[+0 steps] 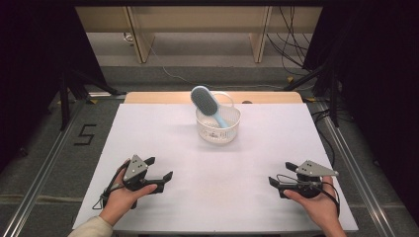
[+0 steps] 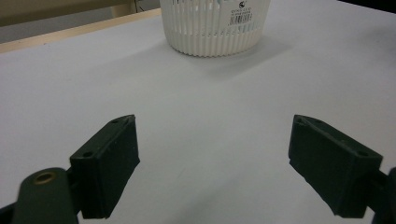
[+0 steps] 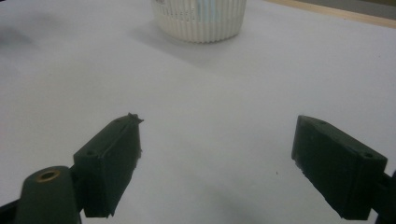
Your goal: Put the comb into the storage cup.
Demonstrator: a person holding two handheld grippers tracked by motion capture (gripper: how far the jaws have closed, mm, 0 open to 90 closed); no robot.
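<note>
Table (image 1: 163,143) first: white top, wooden strip along the far edge, bare apart from one item group at far centre. I note nothing near my grippers.

Basket (image 1: 218,129): small, white, slotted plastic, round, with a thin bail handle at the back. It stands upright at the far middle of the table, well apart from both grippers. From the left gripper view its ribbed wall (image 2: 212,32) carries a barcode sticker; from the right gripper view the wall (image 3: 201,23) sits straight ahead.

Hairbrush (image 1: 206,102): light blue, oval bristle head up and leaning over the basket's far-left rim, handle running down inside to the right. It is propped, not lying flat.

Left gripper (image 1: 159,169): held in the left hand near the front-left edge, jaws spread wide, nothing between them. Right gripper (image 1: 280,174): held in the right hand near the front-right edge, jaws likewise wide apart and empty. Both point roughly toward the basket.

Judgement: work in hand looks like getting the brush out of the basket; neither reach has begun.

Risks I log:
- Basket looks light; pulling the brush by the head could drag or tip it unless the other gripper steadies the rim.
- Brush head is broad and bristled; a pinch across the bristles may slip. The neck or handle seems safer.
- Handle end may snag in the slots on lifting.
</note>
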